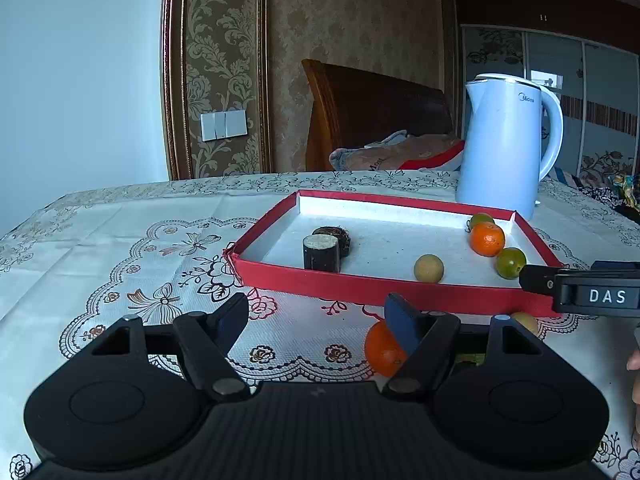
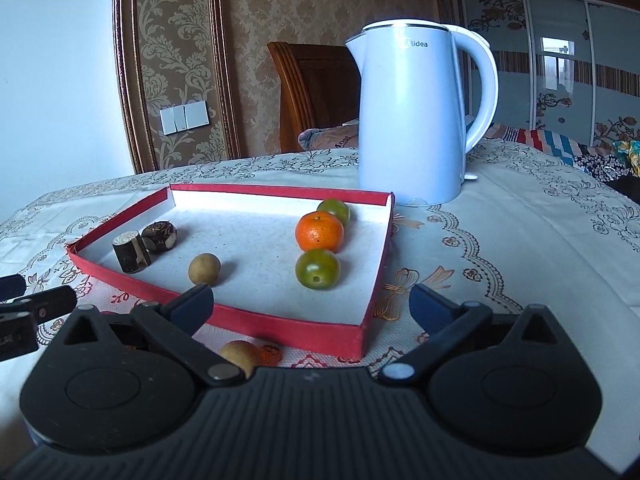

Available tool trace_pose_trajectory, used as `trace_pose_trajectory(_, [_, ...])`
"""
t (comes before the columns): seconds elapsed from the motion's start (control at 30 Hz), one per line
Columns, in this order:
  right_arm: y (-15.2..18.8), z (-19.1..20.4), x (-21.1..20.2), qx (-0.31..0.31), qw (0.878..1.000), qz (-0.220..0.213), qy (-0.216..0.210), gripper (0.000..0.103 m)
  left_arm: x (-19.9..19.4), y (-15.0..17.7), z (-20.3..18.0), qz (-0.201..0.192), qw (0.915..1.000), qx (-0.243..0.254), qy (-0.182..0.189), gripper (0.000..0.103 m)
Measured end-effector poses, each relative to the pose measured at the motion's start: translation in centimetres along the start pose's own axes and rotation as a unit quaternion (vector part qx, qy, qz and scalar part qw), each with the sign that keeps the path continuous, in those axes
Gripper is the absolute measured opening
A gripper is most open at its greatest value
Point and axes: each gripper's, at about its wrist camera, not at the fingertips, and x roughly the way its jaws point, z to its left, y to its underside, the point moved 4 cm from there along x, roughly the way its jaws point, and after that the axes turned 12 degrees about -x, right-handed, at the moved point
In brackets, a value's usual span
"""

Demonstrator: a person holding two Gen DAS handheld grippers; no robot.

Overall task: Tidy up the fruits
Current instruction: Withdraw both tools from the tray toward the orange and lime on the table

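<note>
Nearest the left gripper (image 1: 316, 316), an orange (image 1: 382, 350) lies on the tablecloth (image 1: 120, 240) just beside its right finger, off to the right of the gap and outside the tray, so this gripper is probably better placed for it; its fingers are spread wide and hold nothing. The right gripper (image 2: 312, 306) is also wide open and empty, with a small tan fruit (image 2: 240, 354) on the cloth just below its left finger. Beyond both stands the red tray (image 2: 224, 318), holding more fruit, and behind it a white kettle (image 2: 408, 120).
</note>
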Motion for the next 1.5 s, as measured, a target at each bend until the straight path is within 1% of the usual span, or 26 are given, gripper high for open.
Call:
trace_pose_trajectory(0.13, [0.0,0.0,0.2,0.001,1.0,0.004,0.0,0.103,-0.6,0.3,0.0,0.002,0.9999,0.003,0.014,0.075])
trace_pose_trajectory(0.23, [0.0,0.1,0.2,-0.003,1.0,0.004,0.001,0.103,-0.3,0.4,-0.3,0.0,0.9999,0.009,0.007,0.075])
trace_pose_trajectory(0.33, [0.1,0.2,0.2,-0.005,1.0,0.006,0.002,0.103,0.3,0.5,-0.3,0.016,0.9998,0.009,0.006,0.075])
trace_pose_trajectory(0.47, [0.1,0.3,0.3,-0.008,1.0,0.008,0.001,0.103,0.6,0.5,-0.5,0.02,0.9997,0.002,0.016,0.075])
trace_pose_trajectory(0.53, [0.1,0.4,0.3,-0.011,1.0,0.007,0.002,0.103,1.1,0.5,-0.8,0.027,0.9995,0.005,0.016,0.075])
trace_pose_trajectory(0.73, [0.1,0.4,0.4,-0.012,1.0,0.009,0.003,0.103,2.0,0.9,-1.9,0.051,0.9978,0.023,0.035,0.075])
trace_pose_trajectory(0.8, [0.1,0.5,0.4,-0.013,1.0,0.01,0.003,0.103,2.4,1.2,-2.1,0.062,0.997,0.03,0.034,0.077])
trace_pose_trajectory(0.83, [0.1,0.5,0.3,-0.013,1.0,0.009,0.003,0.103,2.5,1.2,-2.1,0.064,0.9969,0.031,0.033,0.078])
trace_pose_trajectory(0.9, [0.1,0.4,0.3,-0.012,1.0,0.008,0.004,0.103,2.5,1.2,-1.9,0.062,0.9972,0.027,0.03,0.079])
trace_pose_trajectory(1.0, [0.1,0.4,0.1,-0.01,1.0,0.003,0.004,0.103,2.1,0.9,-1.3,0.037,0.999,0.023,0.007,0.085])
trace_pose_trajectory(1.07, [0.0,0.7,-0.3,-0.022,1.0,-0.003,0.001,0.103,1.7,0.6,-1.0,0.016,0.9995,0.025,-0.013,0.085])
trace_pose_trajectory(1.13, [0.1,1.2,-0.9,-0.041,0.999,-0.007,-0.004,0.103,1.6,0.3,-0.6,-0.007,0.9985,0.029,-0.045,0.086])
trace_pose_trajectory(1.17, [0.1,1.3,-1.3,-0.047,0.999,-0.01,-0.008,0.103,1.5,0.1,-0.5,-0.021,0.9969,0.034,-0.068,0.085])
trace_pose_trajectory(1.2, [0.2,1.4,-1.7,-0.051,0.999,-0.011,-0.012,0.103,1.5,0.0,-0.3,-0.028,0.9954,0.038,-0.084,0.085])
trace_pose_trajectory(1.23, [0.3,1.4,-2.2,-0.057,0.998,-0.013,-0.017,0.103,1.5,-0.1,-0.2,-0.03,0.9948,0.037,-0.091,0.085])
trace_pose_trajectory(1.33, [1.0,1.8,-3.3,-0.082,0.996,-0.01,-0.03,0.103,1.4,-0.4,0.3,-0.03,0.9946,0.023,-0.096,0.085])
trace_pose_trajectory(1.43, [1.7,2.9,-4.3,-0.123,0.991,-0.002,-0.061,0.103,1.4,-0.6,0.6,-0.03,0.9945,0.019,-0.099,0.085])
trace_pose_trajectory(1.5, [1.9,3.8,-5.2,-0.142,0.988,-0.012,-0.066,0.103,1.5,-0.6,0.7,-0.028,0.9942,0.018,-0.102,0.085])
